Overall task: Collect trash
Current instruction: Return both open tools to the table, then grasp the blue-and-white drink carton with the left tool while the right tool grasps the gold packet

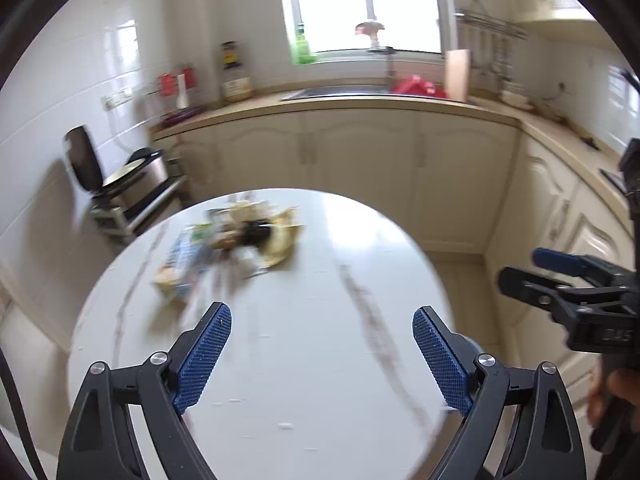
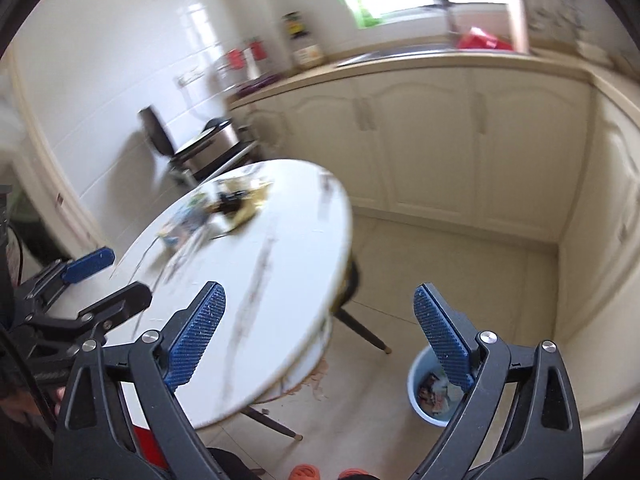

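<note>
Both the left tool point(image 1: 322, 354) and the right tool point(image 2: 320, 334) are gaping wide, carrying nothing; trash point(image 1: 236, 240) is lying on the far worktop point(image 1: 320, 360), while the bin point(image 2: 420, 384) is holding some already.

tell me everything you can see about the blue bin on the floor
The blue bin is a small round pail of light blue, plastic by the look of it, standing upright and open-topped on the pale tiled floor. It sits off the round white table, near its dark legs, toward the cream cabinets. Inside lies crumpled trash, reddish and pale wrappers, filling only the bottom. One blue pad of the right gripper hides part of its rim in the right wrist view; nothing touches it.
</note>
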`<state>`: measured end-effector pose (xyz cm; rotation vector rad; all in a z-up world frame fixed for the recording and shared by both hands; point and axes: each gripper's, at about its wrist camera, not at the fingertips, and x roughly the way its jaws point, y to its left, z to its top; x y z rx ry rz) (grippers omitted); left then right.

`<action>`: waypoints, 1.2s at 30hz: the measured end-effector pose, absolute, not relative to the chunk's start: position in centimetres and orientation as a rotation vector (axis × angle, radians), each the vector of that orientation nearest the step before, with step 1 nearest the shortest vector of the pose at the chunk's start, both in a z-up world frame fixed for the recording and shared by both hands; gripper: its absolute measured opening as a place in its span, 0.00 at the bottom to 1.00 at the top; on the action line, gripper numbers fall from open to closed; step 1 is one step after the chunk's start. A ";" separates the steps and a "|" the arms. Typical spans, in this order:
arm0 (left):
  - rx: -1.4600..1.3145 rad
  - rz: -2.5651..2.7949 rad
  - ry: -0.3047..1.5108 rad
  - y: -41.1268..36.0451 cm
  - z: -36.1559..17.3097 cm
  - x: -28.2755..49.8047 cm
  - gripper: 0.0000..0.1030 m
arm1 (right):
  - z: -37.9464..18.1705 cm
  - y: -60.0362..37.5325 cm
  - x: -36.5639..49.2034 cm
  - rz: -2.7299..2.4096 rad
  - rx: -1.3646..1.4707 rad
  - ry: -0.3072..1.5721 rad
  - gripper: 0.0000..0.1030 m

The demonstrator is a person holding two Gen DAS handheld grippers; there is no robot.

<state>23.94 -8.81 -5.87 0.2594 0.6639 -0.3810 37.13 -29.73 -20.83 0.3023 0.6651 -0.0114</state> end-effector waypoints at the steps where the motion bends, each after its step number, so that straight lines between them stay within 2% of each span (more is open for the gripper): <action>1: 0.250 -0.360 0.668 -7.8 -5.9 24.5 0.88 | -20.7 -28.8 38.0 0.000 0.284 0.675 0.93; 11: 0.259 -0.156 0.749 -3.5 -9.1 33.8 0.88 | -22.5 -23.5 47.5 0.037 0.146 0.785 0.93; 23: 0.229 -0.173 0.859 -5.2 -13.2 45.8 0.88 | -25.2 -23.4 58.3 0.026 0.146 0.847 0.93; 25: 0.243 -0.179 0.871 -5.2 -13.7 47.5 0.82 | -25.8 -23.2 59.9 0.025 0.146 0.859 0.91; 26: 0.247 -0.186 0.879 -5.4 -13.9 48.3 0.73 | -26.1 -23.2 60.5 0.027 0.147 0.864 0.91; 27: 0.247 -0.197 0.900 -5.5 -14.2 48.7 0.56 | -26.5 -23.1 61.1 0.024 0.144 0.874 0.90; 29: 0.209 -0.224 0.910 -4.8 -14.3 49.1 0.50 | -27.2 -23.0 61.9 0.007 0.134 0.892 0.89; 32: 0.198 -0.242 0.909 -4.3 -14.5 49.3 0.44 | -27.6 -22.6 62.3 0.015 0.116 0.898 0.80; 33: 0.189 -0.246 0.909 -4.1 -14.6 49.1 0.44 | -27.7 -22.3 62.5 0.012 0.093 0.905 0.71; 34: 0.179 -0.247 0.910 -3.9 -14.6 48.9 0.44 | -27.9 -22.1 62.7 0.011 0.072 0.918 0.58; 36: 0.172 -0.247 0.909 -3.8 -14.5 48.1 0.44 | -28.0 -21.7 62.9 0.029 0.045 0.919 0.51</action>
